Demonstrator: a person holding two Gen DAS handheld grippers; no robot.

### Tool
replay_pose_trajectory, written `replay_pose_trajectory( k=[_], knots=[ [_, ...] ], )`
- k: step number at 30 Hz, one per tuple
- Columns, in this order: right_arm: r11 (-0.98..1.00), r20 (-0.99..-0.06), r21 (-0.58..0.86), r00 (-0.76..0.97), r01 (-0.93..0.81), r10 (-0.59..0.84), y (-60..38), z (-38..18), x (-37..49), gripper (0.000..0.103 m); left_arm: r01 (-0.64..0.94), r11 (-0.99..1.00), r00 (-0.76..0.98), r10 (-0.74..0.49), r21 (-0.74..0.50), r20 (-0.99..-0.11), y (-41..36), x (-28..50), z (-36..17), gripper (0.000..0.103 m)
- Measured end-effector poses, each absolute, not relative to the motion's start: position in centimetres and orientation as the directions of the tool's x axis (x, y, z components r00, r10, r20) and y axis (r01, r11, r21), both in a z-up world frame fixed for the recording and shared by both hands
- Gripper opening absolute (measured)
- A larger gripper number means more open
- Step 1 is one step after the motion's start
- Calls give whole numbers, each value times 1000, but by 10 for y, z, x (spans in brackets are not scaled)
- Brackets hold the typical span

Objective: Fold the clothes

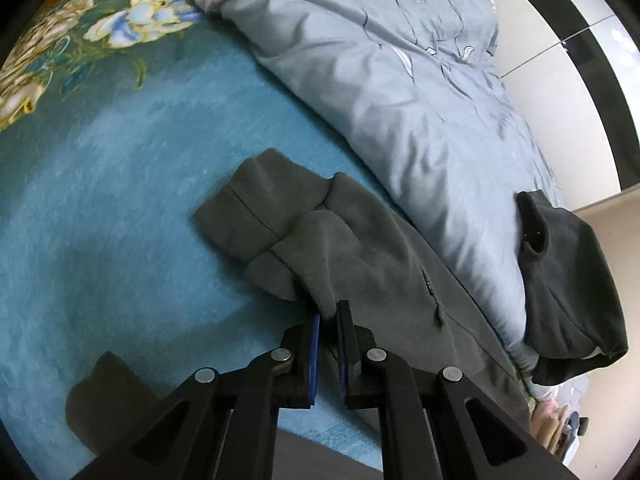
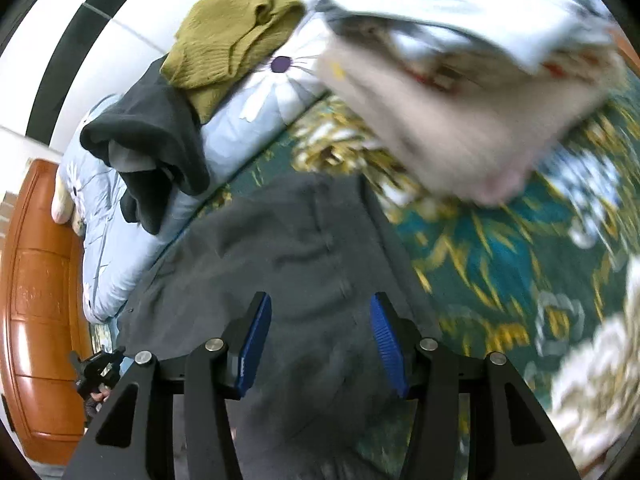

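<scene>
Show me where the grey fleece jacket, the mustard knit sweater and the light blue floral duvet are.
grey fleece jacket (image 1: 352,248): left wrist view, on the flat body panel beside the folded sleeve.
mustard knit sweater (image 2: 232,28): right wrist view, on the middle of the ribbed knit.
light blue floral duvet (image 1: 400,80): left wrist view, on the plain blue fabric below the flowers.

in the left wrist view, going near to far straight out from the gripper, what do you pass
left gripper shut on the grey fleece garment → teal bedspread → light blue floral duvet
</scene>
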State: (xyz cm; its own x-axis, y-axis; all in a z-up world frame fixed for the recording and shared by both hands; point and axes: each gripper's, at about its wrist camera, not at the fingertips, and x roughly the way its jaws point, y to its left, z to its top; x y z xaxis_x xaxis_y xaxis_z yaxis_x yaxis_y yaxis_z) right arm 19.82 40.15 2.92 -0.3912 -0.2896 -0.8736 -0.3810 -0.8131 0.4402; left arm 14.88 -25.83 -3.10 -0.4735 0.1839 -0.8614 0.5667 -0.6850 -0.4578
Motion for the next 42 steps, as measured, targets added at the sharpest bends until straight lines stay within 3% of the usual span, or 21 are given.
replay_pose_trajectory(
  k=[14, 20, 25, 31, 35, 39, 42],
  knots=[
    [-873, -925, 347, -278, -342, -259, 407, -25, 129, 53, 595, -690, -438, 152, -413, -886, -251, 139, -43, 8],
    [-848, -890, 425, -318, -317, -327, 412, -25, 133, 55, 607, -685, -427, 146, -403, -892, -250, 137, -47, 9],
    [-786, -789, 576, -402, -224, -464, 413, -9, 147, 55, 617, -680, -420, 140, -395, -897, -249, 135, -50, 9],
    [-751, -762, 621, -395, -223, -513, 414, -21, 134, 53, 628, -677, -410, 132, -384, -903, -247, 131, -51, 10],
    [-758, -787, 589, -411, -281, -460, 415, -30, 123, 53, 630, -678, -405, 129, -378, -905, -247, 128, -51, 10],
    [-773, -804, 551, -447, -315, -391, 414, -26, 122, 33, 607, -695, -443, 106, -385, -890, -244, 126, -40, 10],
    [-789, -796, 542, -477, -288, -373, 411, -11, 123, 23, 533, -726, -539, 104, -433, -836, -238, 122, -10, 8]
  ],
)
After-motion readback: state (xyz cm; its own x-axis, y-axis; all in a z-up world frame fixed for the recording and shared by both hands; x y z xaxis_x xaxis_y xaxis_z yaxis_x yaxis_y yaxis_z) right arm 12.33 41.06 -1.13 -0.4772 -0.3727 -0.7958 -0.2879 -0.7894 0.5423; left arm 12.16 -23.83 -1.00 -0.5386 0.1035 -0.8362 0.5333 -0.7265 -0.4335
